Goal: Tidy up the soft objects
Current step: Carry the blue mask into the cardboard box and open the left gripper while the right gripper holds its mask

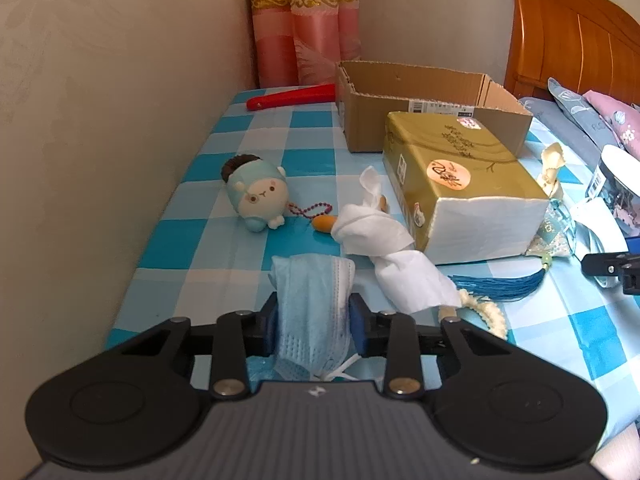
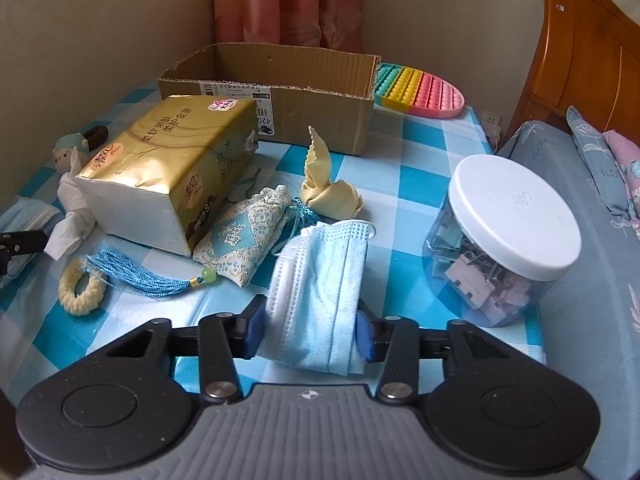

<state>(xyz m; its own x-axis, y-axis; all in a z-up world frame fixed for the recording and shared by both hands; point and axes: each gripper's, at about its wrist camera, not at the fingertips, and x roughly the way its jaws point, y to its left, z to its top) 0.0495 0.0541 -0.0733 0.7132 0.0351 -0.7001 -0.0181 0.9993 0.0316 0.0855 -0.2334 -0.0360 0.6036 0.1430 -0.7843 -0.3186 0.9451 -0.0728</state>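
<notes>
Two tools level, low over tabletop [image 2: 420, 168], aimed toward far wall. Left tool [image 1: 312, 322] clamped on blue face mask [image 1: 310, 300], near-left of tissue pack [image 1: 460, 184]. Right tool [image 2: 310, 328] clamped on second blue mask [image 2: 320, 276], beside binder-clip jar [image 2: 508, 232]. Blue-checked cloth covers tabletop; open cardboard box [image 2: 280, 92] at back, pink curtain [image 1: 304, 20] in corner, wooden headboard [image 2: 588, 48] at right.

Plush toy [image 2: 74, 148] half hidden behind tissue pack [image 2: 168, 168], carton [image 2: 280, 80] interior unseen
</notes>
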